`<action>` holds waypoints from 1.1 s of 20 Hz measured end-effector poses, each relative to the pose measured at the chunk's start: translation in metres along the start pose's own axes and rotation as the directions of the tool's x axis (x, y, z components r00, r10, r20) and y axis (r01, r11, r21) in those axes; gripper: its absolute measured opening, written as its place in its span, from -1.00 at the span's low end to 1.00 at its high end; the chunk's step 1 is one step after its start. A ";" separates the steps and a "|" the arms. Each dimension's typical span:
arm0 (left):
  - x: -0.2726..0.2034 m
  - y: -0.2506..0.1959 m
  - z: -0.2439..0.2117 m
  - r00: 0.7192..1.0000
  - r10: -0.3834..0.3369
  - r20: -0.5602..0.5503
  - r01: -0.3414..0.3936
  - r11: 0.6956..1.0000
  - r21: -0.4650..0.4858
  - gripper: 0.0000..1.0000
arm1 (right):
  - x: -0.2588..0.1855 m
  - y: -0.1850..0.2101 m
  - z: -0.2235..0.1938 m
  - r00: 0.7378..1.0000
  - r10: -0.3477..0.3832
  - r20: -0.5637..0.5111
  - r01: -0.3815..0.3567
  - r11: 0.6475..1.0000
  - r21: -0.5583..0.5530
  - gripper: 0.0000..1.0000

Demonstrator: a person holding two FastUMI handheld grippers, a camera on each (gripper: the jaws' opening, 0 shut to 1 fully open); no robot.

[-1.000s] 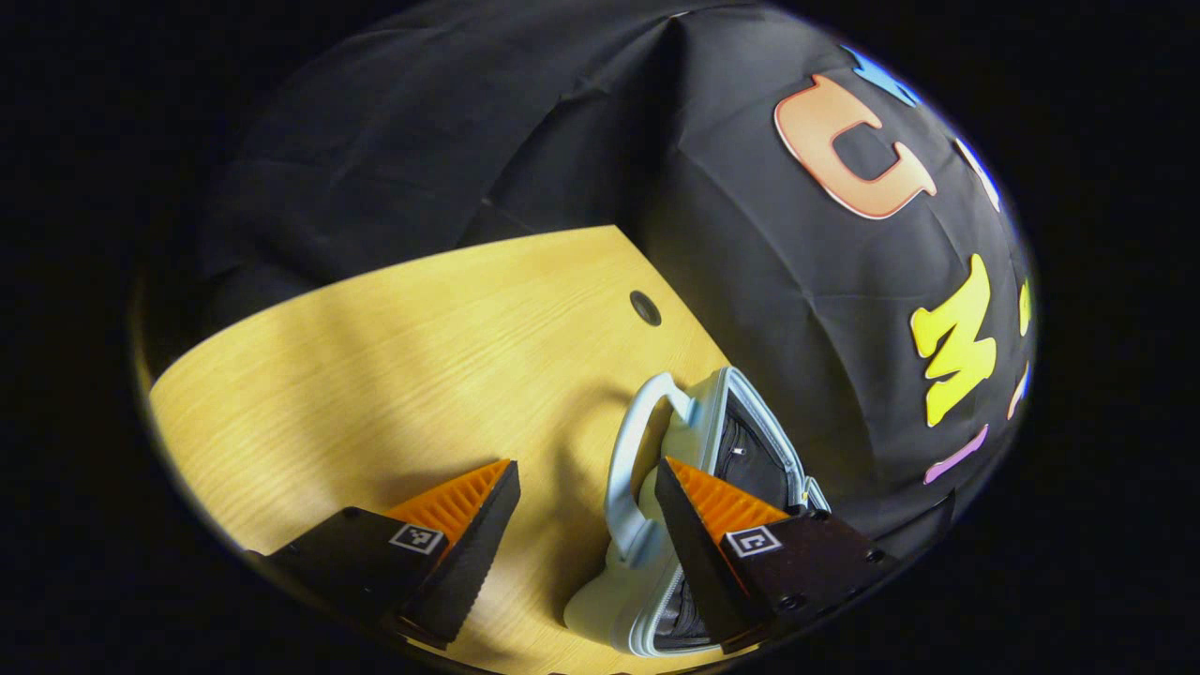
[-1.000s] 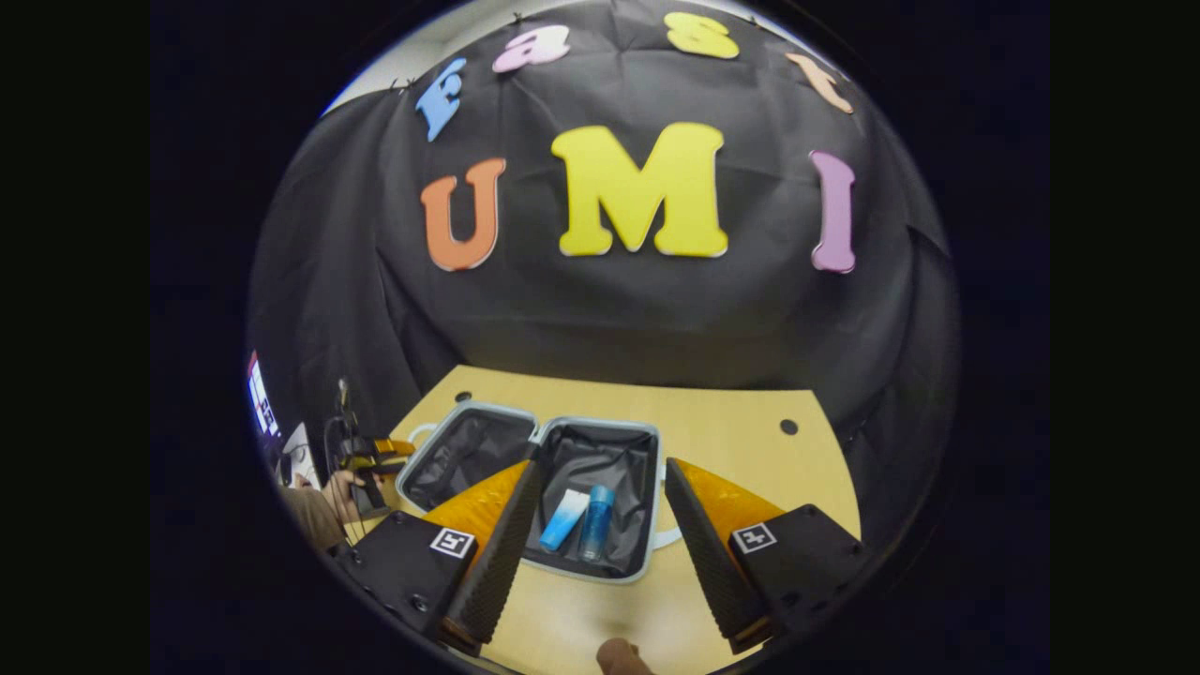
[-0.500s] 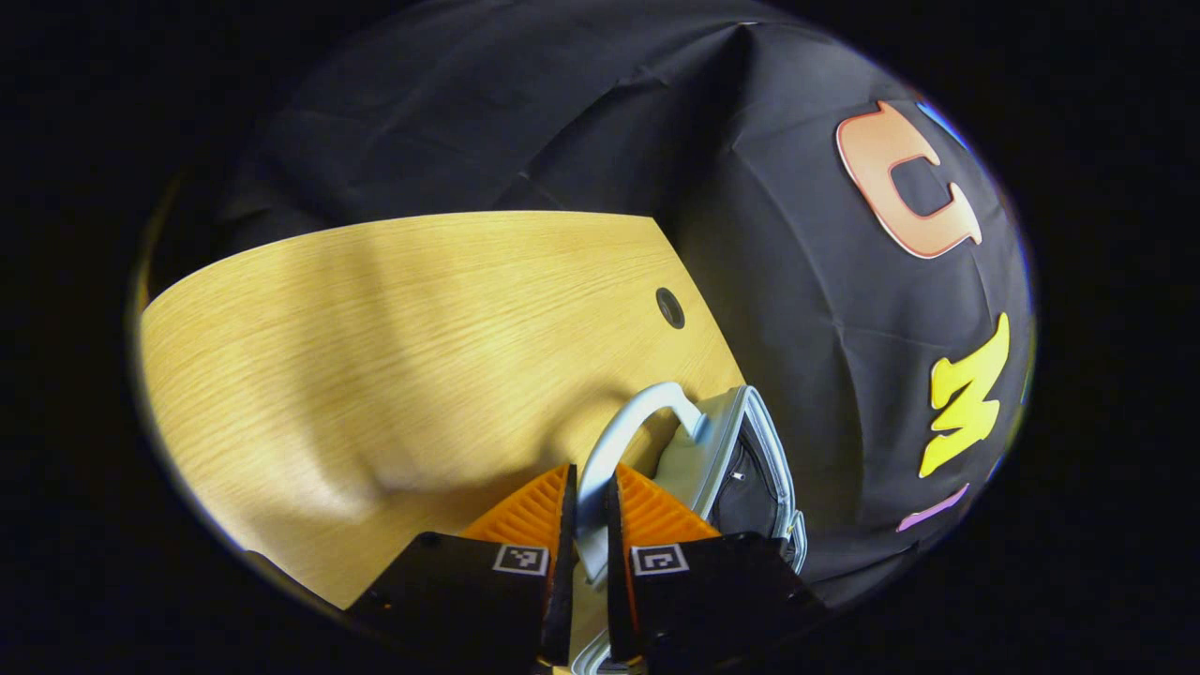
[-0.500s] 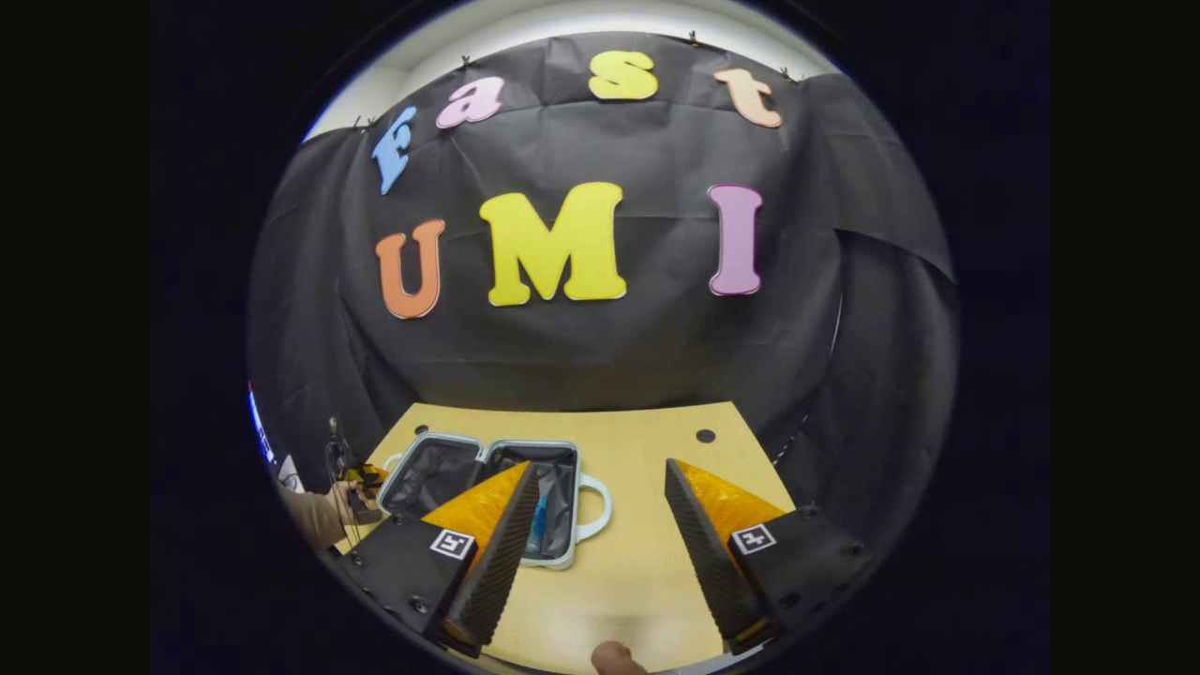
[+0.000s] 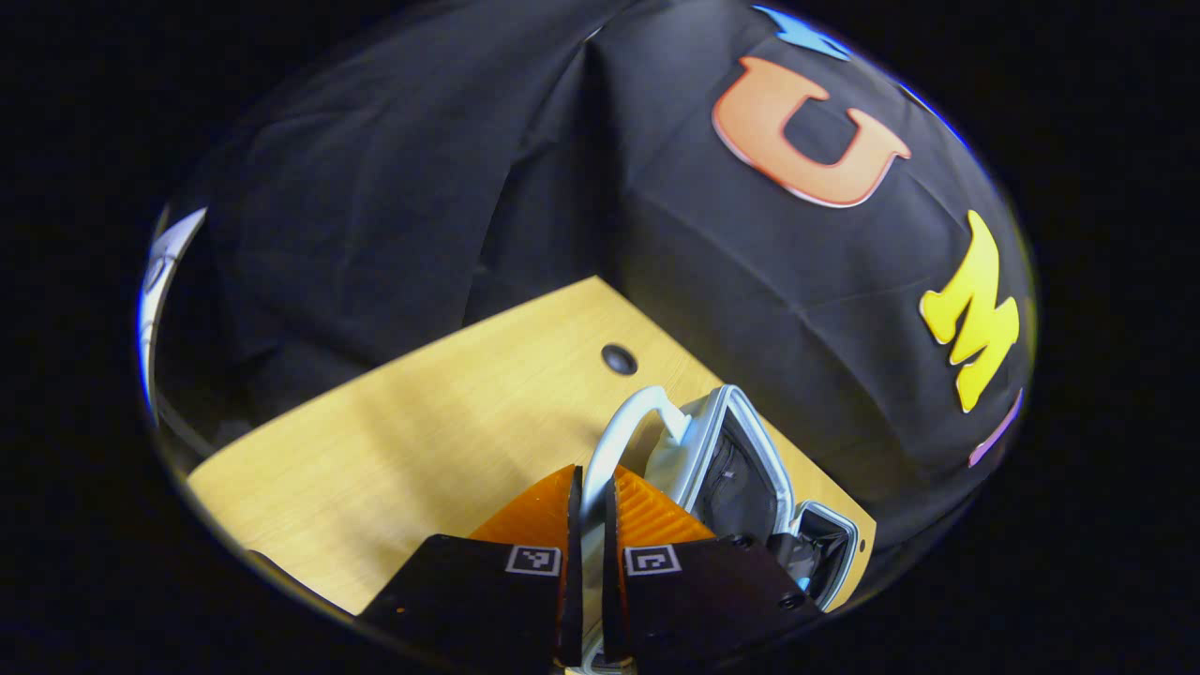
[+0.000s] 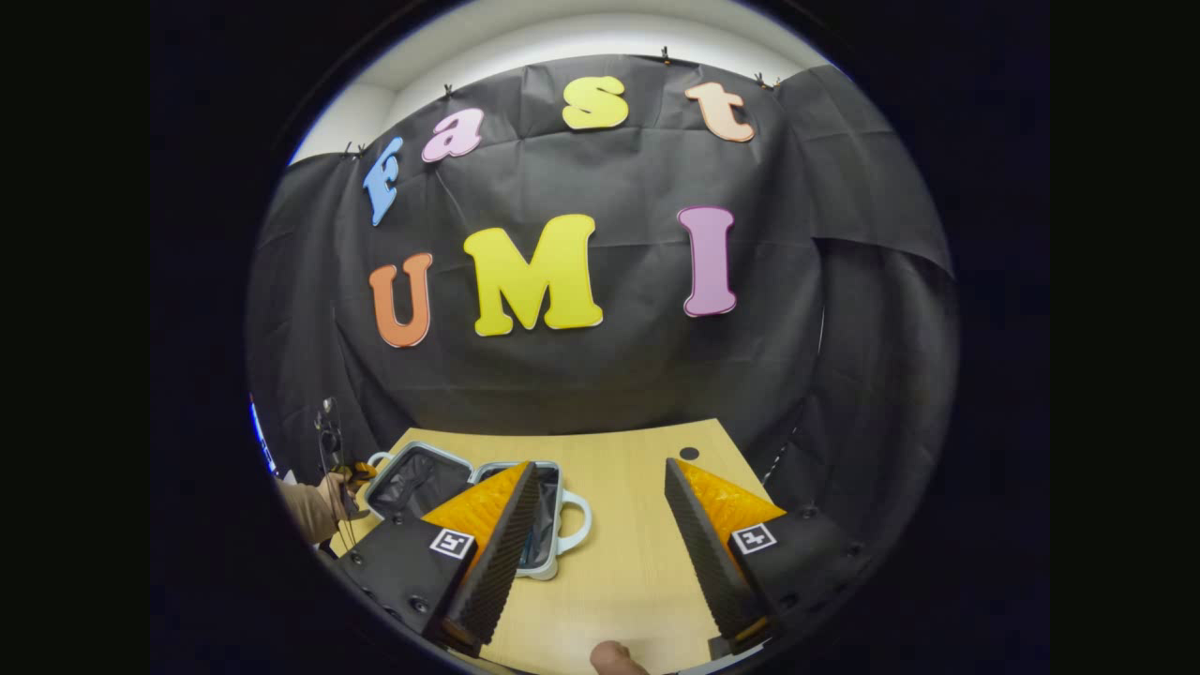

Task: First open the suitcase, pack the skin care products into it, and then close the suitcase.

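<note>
In the left gripper view my left gripper [image 5: 591, 487] is shut on the pale curved handle [image 5: 626, 422] of the light grey suitcase [image 5: 727, 441]. That half stands tilted up, its dark lining facing right, with the other half [image 5: 830, 553] behind it. The right gripper view has the suitcase [image 6: 412, 473] lying open at the table's left, a hand [image 6: 328, 487] holding the left gripper at its far handle. My right gripper [image 6: 600, 466] hangs open above the table, to the right of the case. A blue sliver of the skin care products [image 6: 541, 544] peeks out beside its left finger.
The wooden table [image 6: 628, 562] has a round cable hole [image 6: 689, 453] near its back right corner and another [image 5: 619, 359] near the suitcase handle. Black cloth walls close in the back and sides. A fingertip [image 6: 614, 656] shows at the bottom edge of the right gripper view.
The left gripper went from open beside the handle to shut on it, then lifted that half of the case. The right gripper drew back and rightward, away from the suitcase.
</note>
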State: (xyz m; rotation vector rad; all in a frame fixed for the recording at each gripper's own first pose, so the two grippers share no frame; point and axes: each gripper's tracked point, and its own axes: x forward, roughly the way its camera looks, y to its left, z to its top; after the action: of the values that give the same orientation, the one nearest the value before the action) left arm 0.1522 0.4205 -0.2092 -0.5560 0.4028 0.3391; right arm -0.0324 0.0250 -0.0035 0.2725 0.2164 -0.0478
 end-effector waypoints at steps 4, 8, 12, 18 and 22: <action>-0.032 -0.043 0.022 0.995 0.007 0.105 -0.022 0.988 0.150 -0.80 | 0.005 -0.016 0.016 0.999 0.016 0.032 -0.016 1.000 -0.009 0.61; -0.071 -0.091 0.037 0.980 0.003 0.199 -0.056 0.964 0.260 -0.84 | 0.011 -0.029 0.027 0.997 0.050 0.051 -0.048 0.998 -0.031 0.62; -0.106 -0.150 0.030 0.958 -0.038 0.283 -0.079 0.917 0.392 -0.84 | 0.015 -0.040 0.031 0.994 0.091 0.057 -0.088 0.995 -0.050 0.61; -0.155 -0.265 -0.022 0.940 -0.211 0.269 0.029 0.832 0.554 -0.86 | 0.016 -0.068 0.033 0.991 0.121 0.053 -0.120 0.992 -0.029 0.61; -0.157 -0.311 -0.070 0.944 -0.228 0.240 0.049 0.813 0.580 -0.85 | 0.017 -0.091 0.032 0.991 0.125 0.053 -0.122 0.991 -0.058 0.62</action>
State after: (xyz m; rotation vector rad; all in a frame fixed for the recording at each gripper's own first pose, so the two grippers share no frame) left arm 0.1252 0.1017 -0.0557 0.0619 0.1482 0.1403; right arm -0.0159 -0.0716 -0.0009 0.2296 0.1436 0.0725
